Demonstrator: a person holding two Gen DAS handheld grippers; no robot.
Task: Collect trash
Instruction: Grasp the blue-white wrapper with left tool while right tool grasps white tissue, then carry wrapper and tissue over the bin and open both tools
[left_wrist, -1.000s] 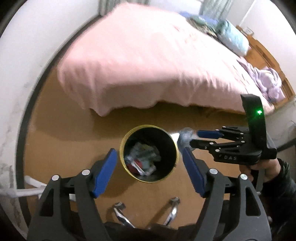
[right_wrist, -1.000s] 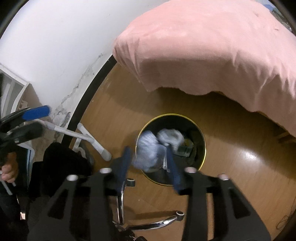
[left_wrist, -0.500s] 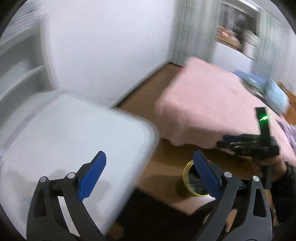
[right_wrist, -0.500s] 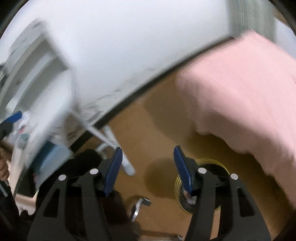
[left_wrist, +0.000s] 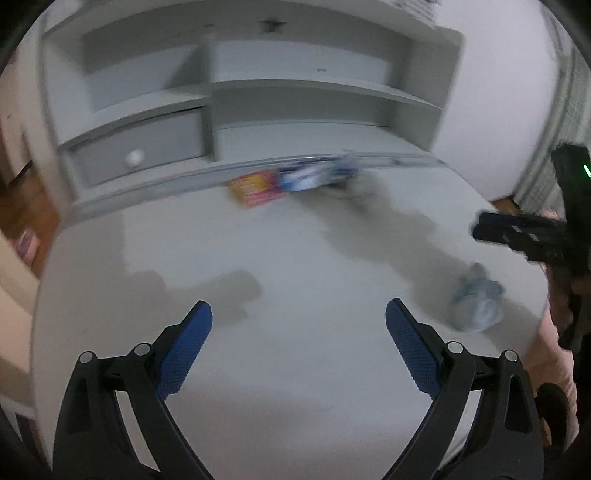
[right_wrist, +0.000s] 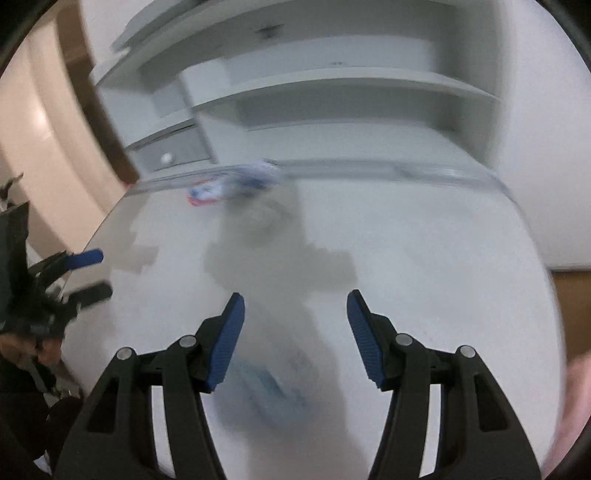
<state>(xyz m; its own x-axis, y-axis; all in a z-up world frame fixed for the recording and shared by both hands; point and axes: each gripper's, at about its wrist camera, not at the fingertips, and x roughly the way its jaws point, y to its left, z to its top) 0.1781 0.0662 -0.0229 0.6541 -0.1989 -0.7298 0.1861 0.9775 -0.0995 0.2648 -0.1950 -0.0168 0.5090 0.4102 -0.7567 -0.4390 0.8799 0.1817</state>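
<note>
Through my left wrist view, my left gripper stands wide apart and empty over the white desk; crumpled trash lies at right, wrappers at upper centre. Through the right view, my right gripper is parted, empty, blurred trash just below it. Everything is smeared, so I could misjudge and knock the wad off the near edge.

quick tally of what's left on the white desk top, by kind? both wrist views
Crumpled bluish wrapper: 1, near the right edge, apart from the rest.
Red and yellow packet: 1, at the back edge.
Blue and white wrapper pile: 1 cluster, beside that packet; blur hides how many pieces it has.
Total: 3 groups visible; the frames are motion-blurred.
</note>
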